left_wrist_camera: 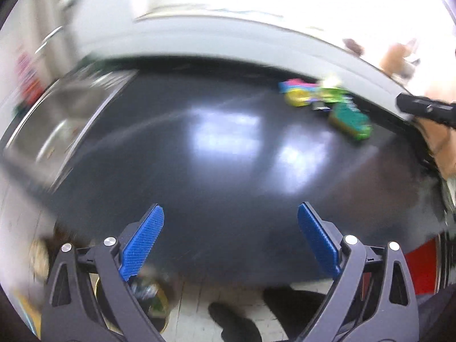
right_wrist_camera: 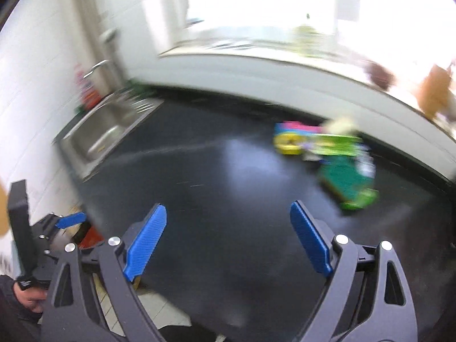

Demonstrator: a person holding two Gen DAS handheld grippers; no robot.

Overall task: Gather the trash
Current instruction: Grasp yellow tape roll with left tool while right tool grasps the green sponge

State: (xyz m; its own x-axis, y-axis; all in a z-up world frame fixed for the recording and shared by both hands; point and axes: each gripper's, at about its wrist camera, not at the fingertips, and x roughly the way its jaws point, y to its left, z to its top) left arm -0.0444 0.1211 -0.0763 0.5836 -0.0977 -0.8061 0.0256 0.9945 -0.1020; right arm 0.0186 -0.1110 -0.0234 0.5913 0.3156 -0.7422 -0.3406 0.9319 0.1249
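Black counter (right_wrist_camera: 228, 199) below me, colourful trash (right_wrist_camera: 327, 154) far back. My left gripper (left_wrist_camera: 230, 239) and right gripper (right_wrist_camera: 228, 239) are both wide open, holding nothing.

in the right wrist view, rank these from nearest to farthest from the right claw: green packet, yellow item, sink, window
1. green packet, on the dark counter, ahead to the right of the right claw
2. yellow item, behind it in the colourful pile
3. sink, far left, by the wall
4. window, beyond the counter's back edge
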